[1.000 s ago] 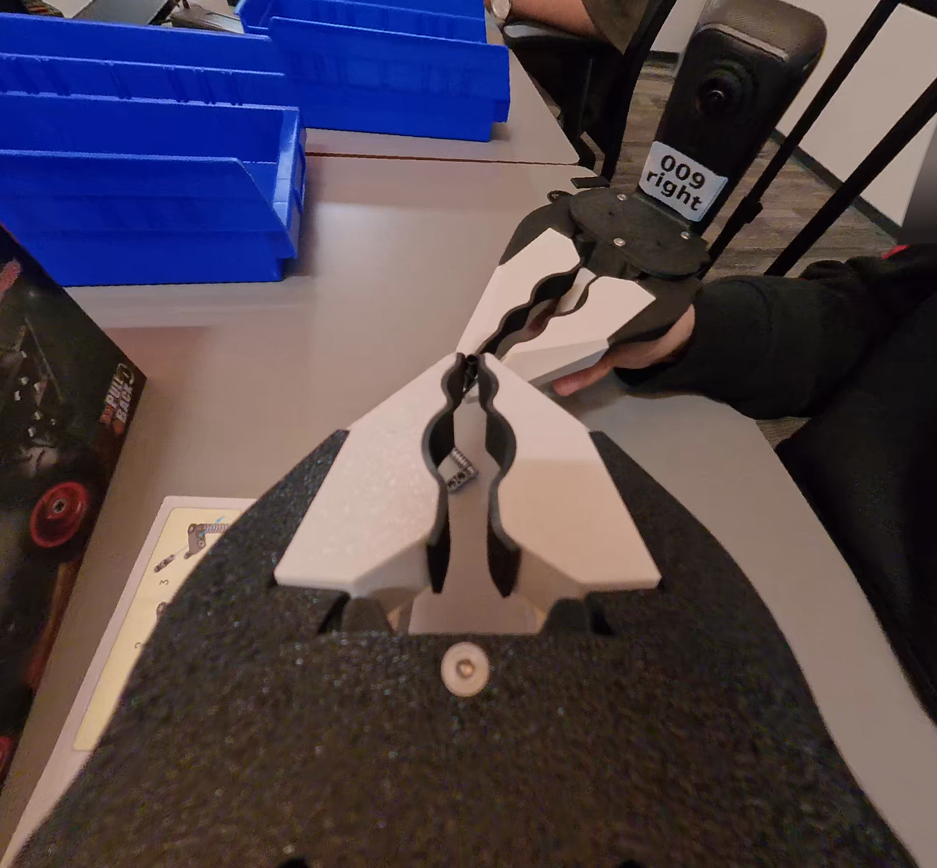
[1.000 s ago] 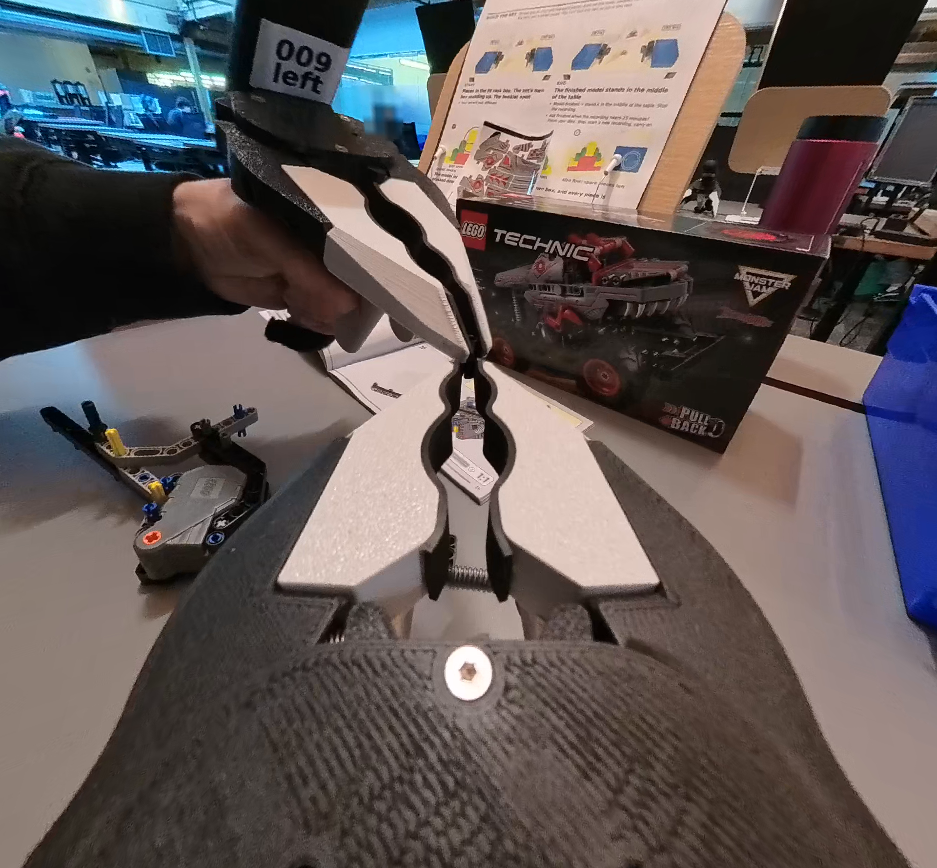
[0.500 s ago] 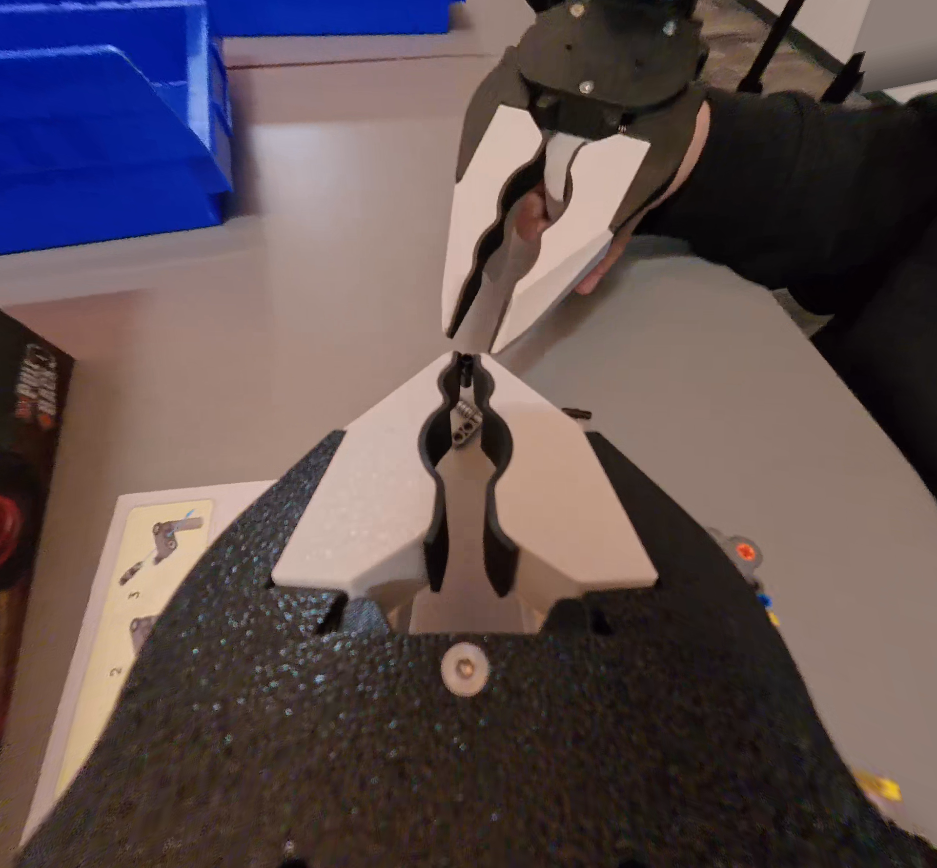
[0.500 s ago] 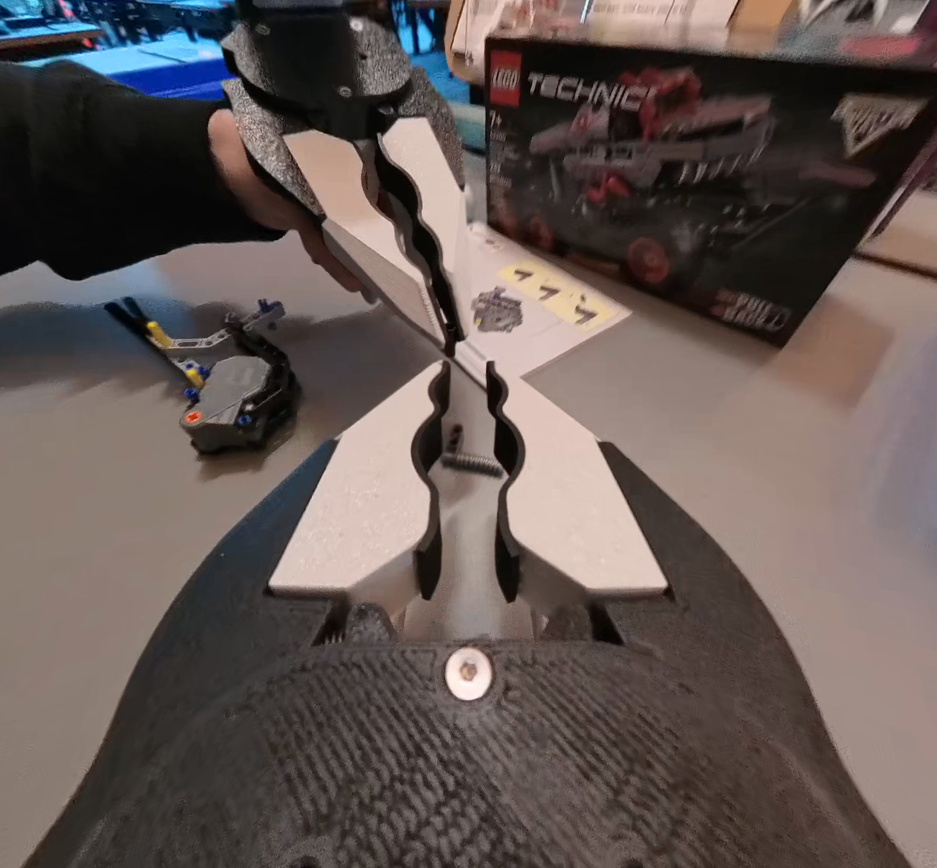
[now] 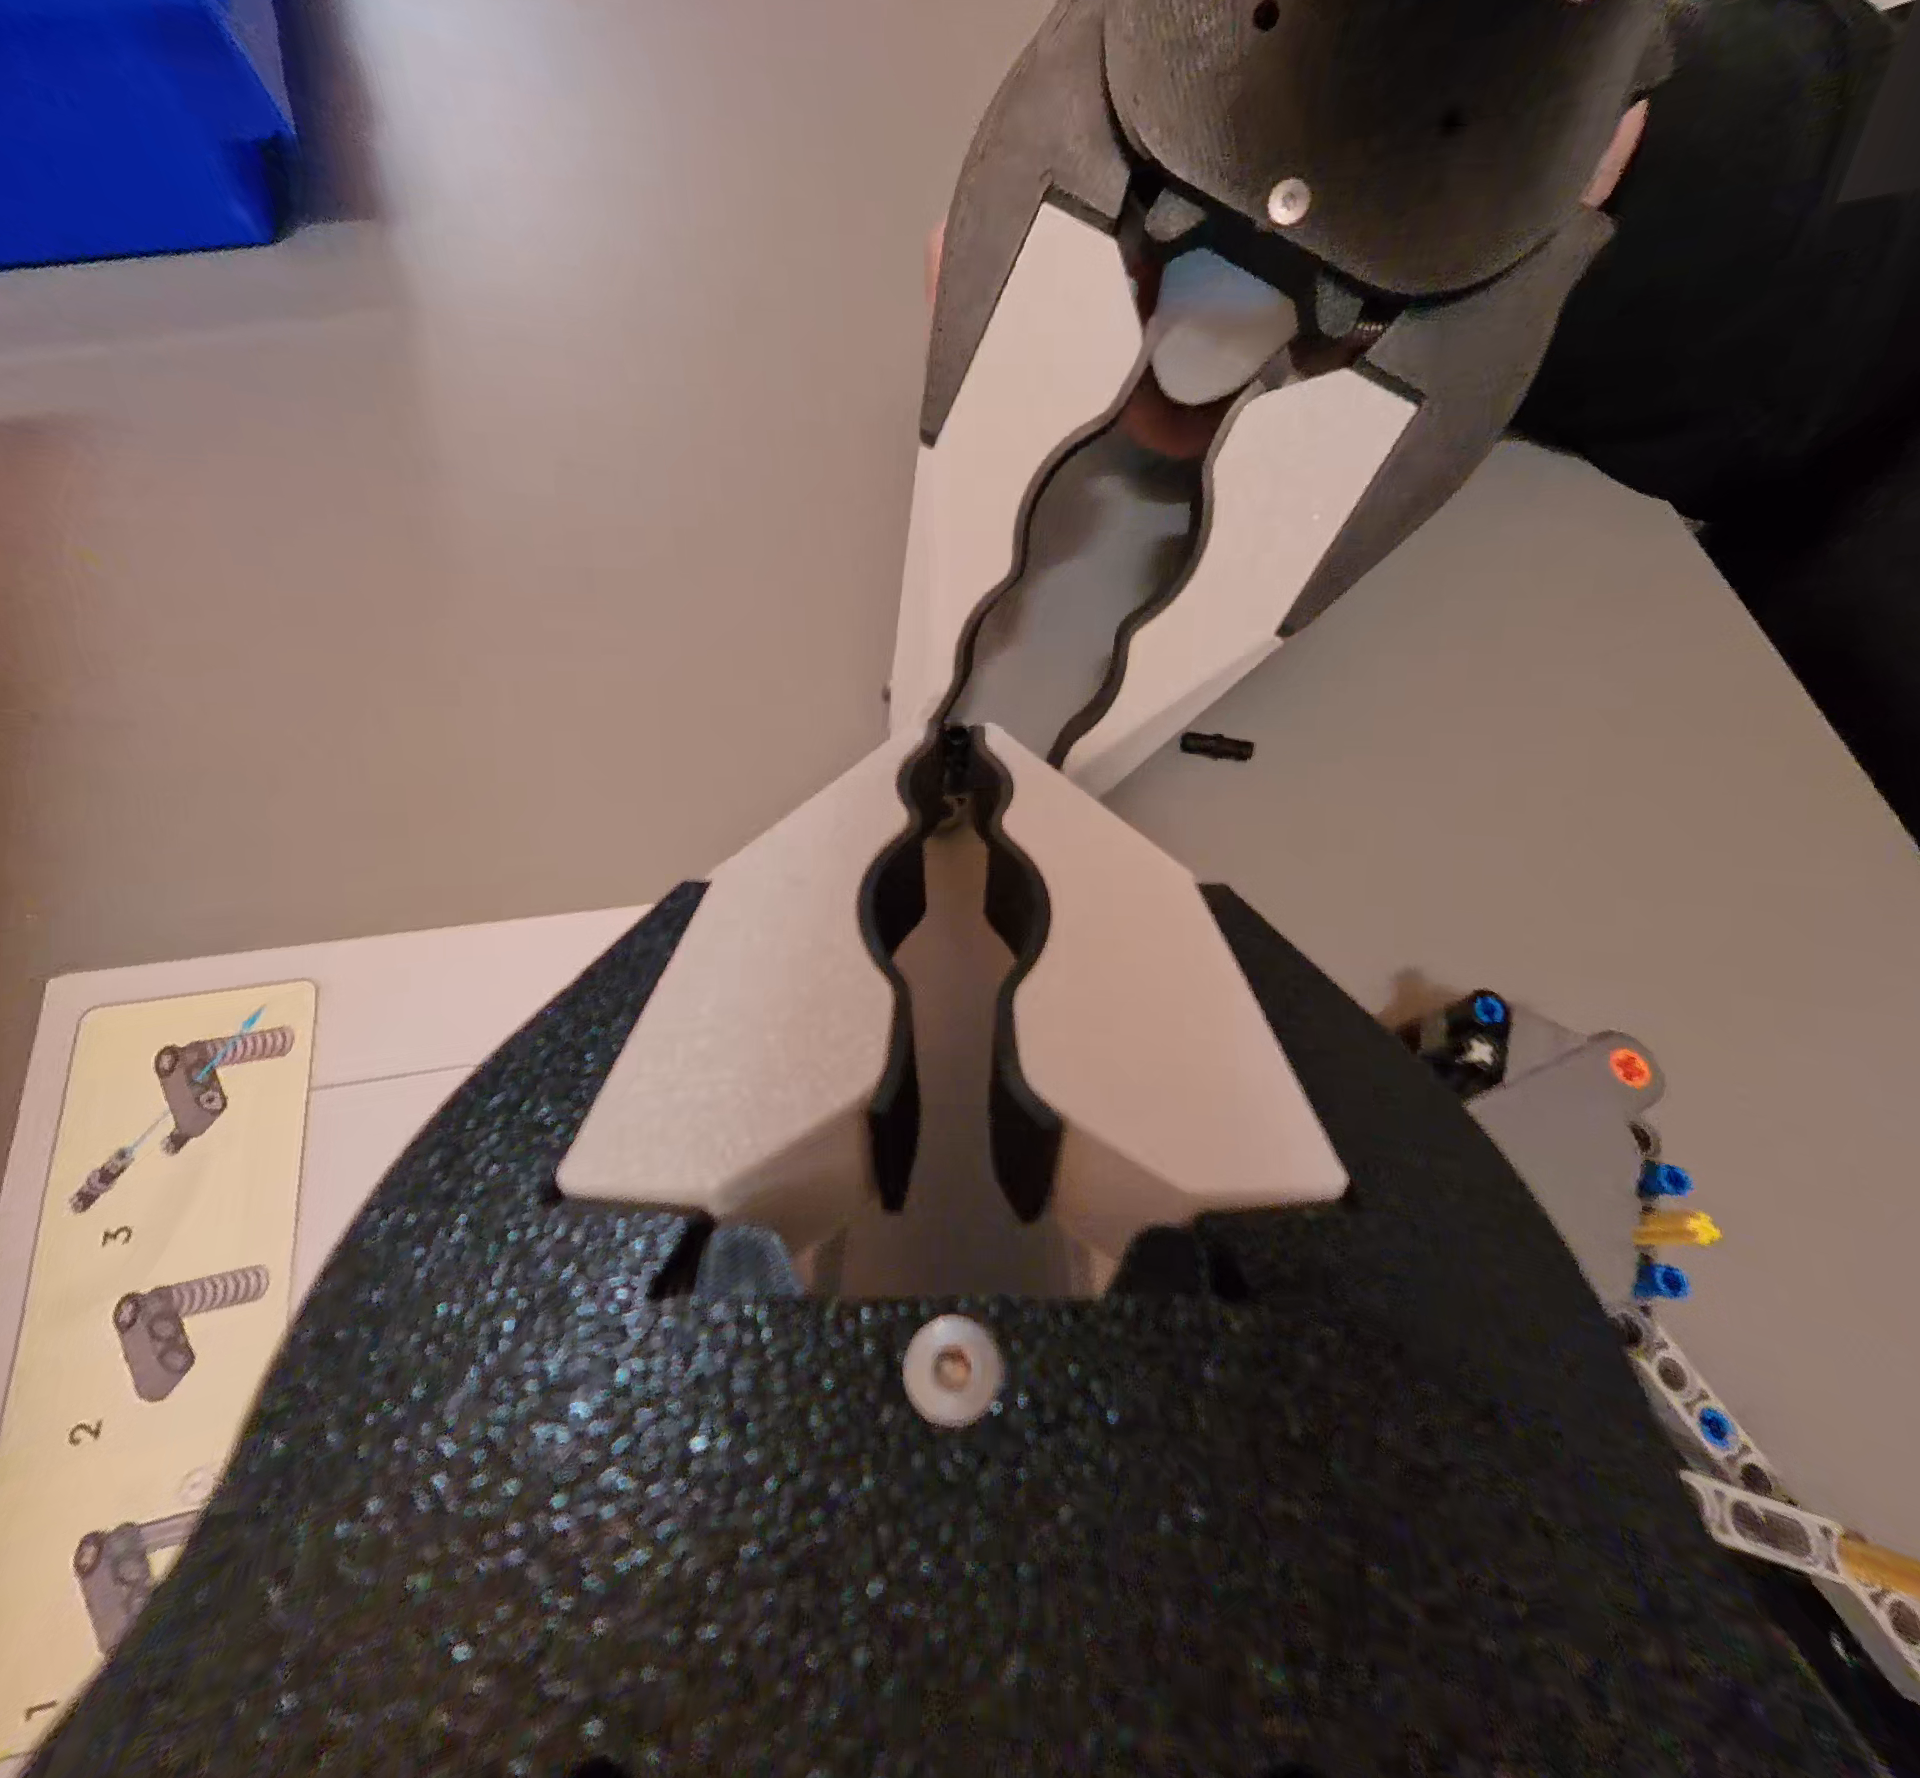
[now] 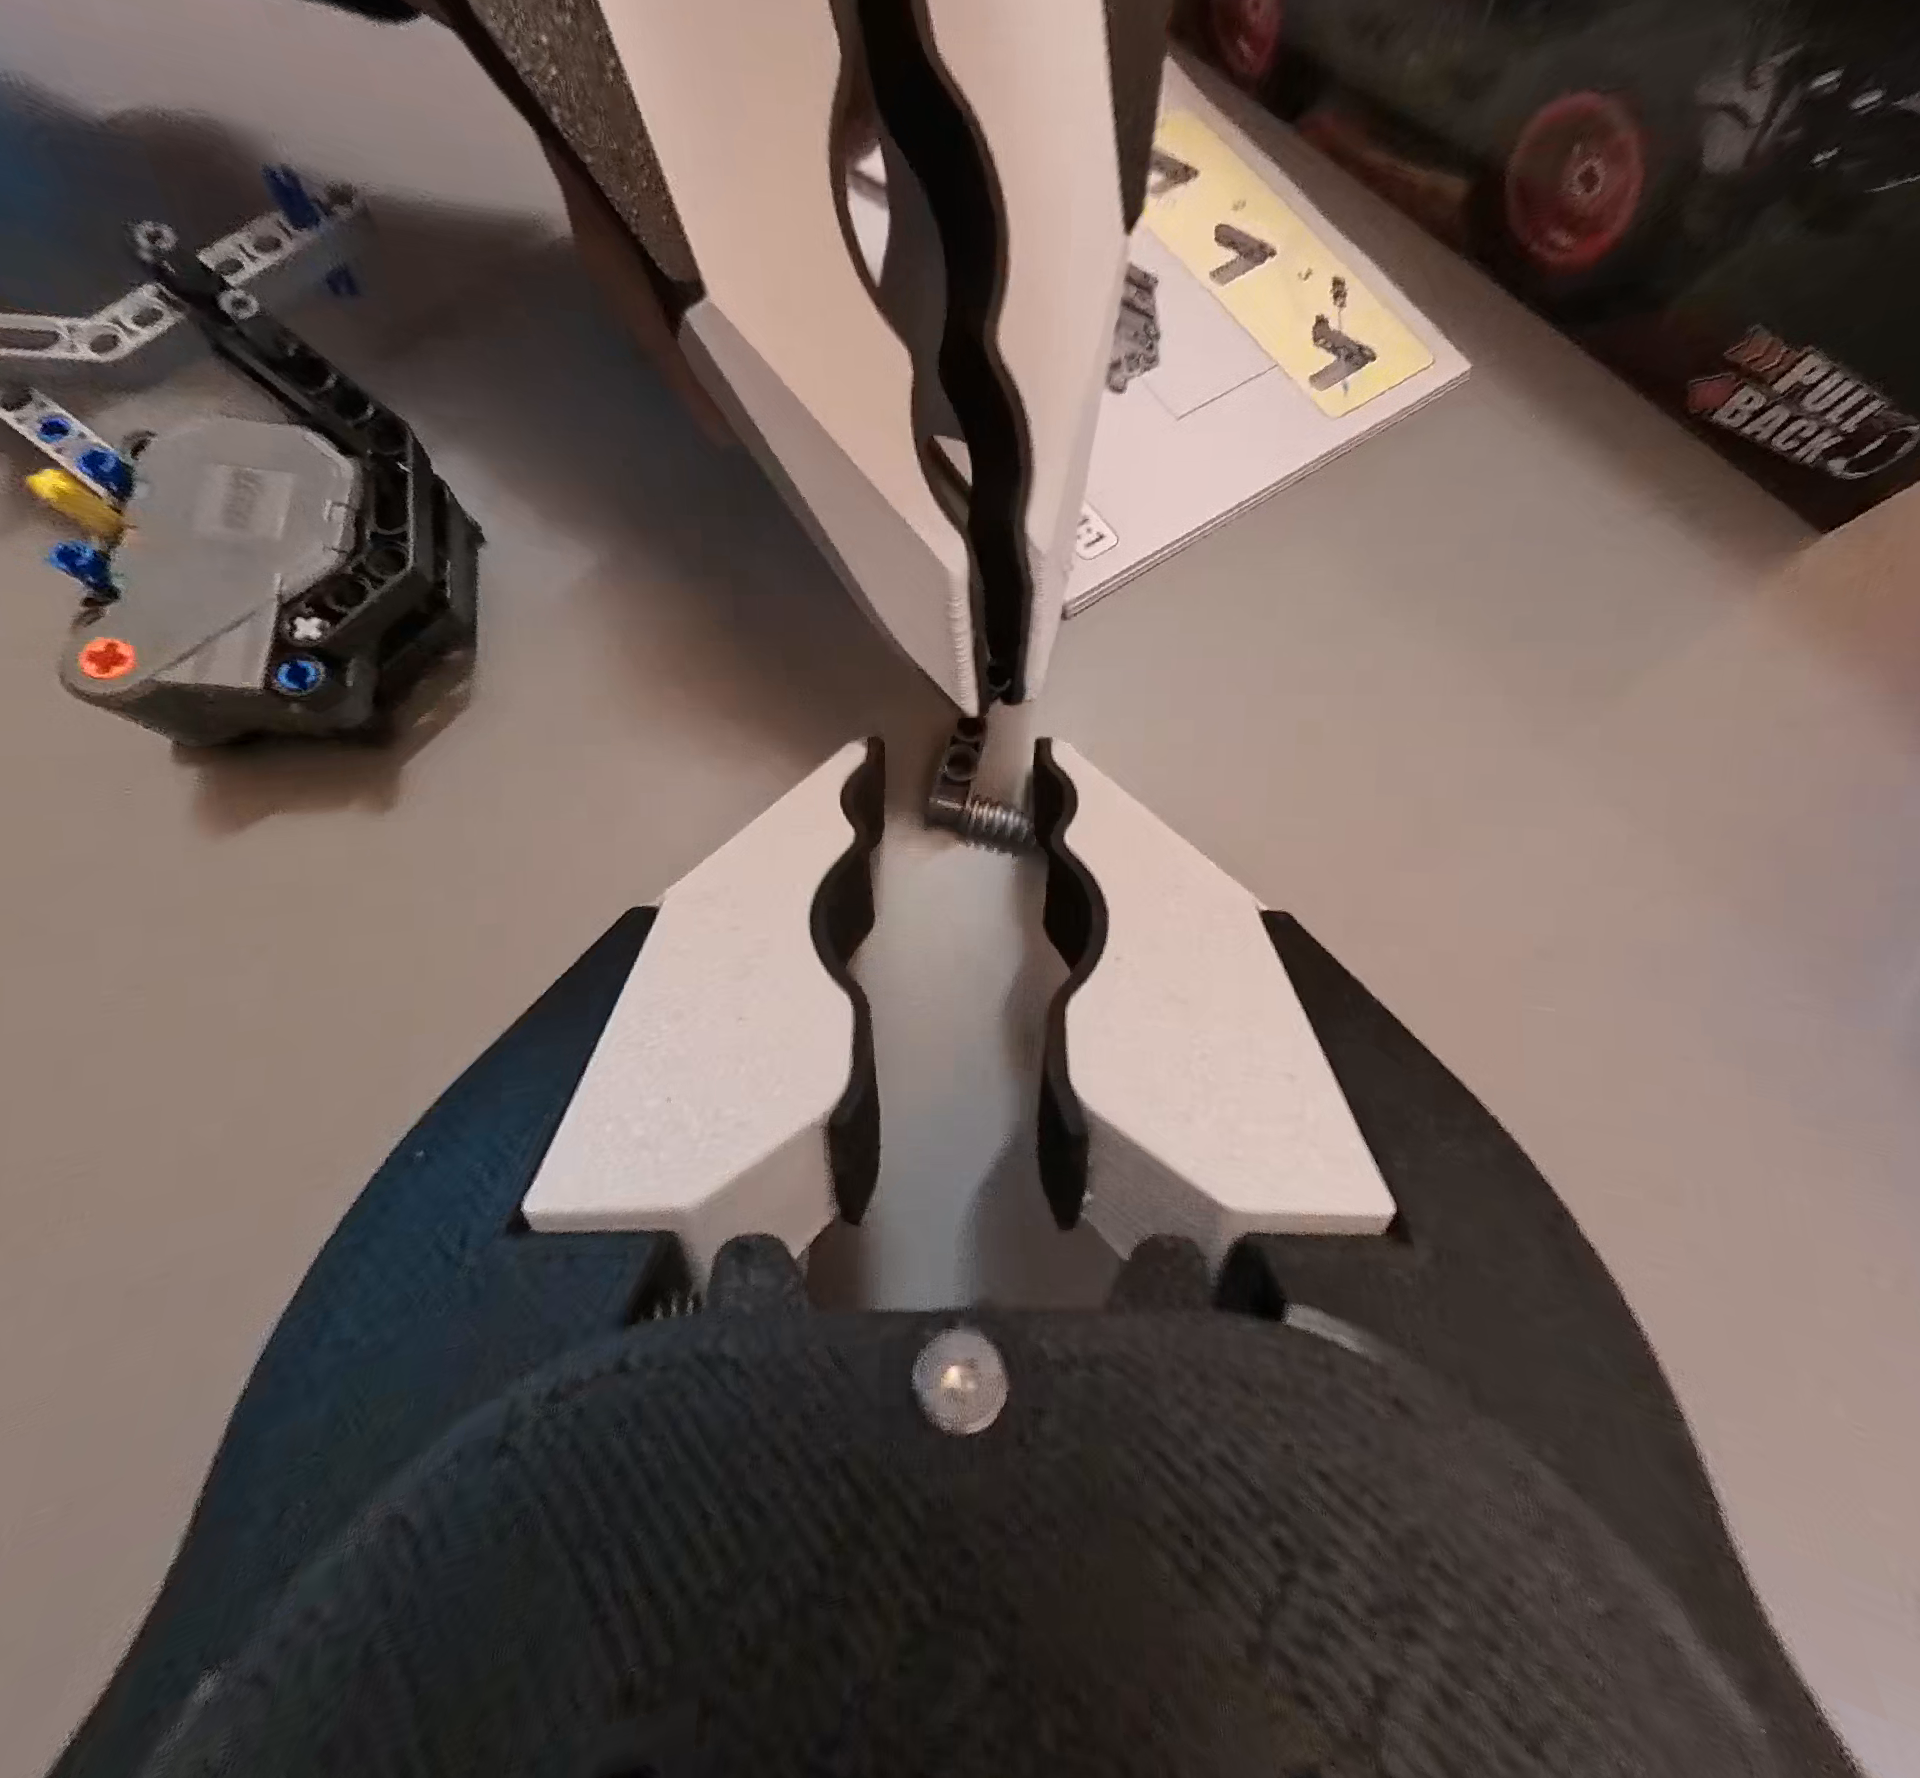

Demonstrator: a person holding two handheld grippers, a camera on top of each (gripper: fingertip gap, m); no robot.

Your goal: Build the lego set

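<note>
- The grey table fills both views, because both grippers have tipped down towards it from a flatter pose a second ago.
- The set's box stands on the far side of the half-built model, well apart from it. The booklet lies between the two.
- A blue bin blurs past, well apart from the model.
- The right gripper was pressed shut against the other's tips a second ago. Now its jaws are spread wide and straddle the small part.
- The left gripper stays pressed together, pinching a small black pin at its very tip.
- The model lies on the table, well to the side of both grippers, and nothing touches it.
- The grey elbow piece with its ribbed spring-like part sits right under the left tips. I can't tell whether it hangs from the pin or rests on the table.
- My read is that the right has let go to re-grip, so this sub-assembly isn't seated yet.
- One loose black pin lies between the model and the right gripper.
</note>
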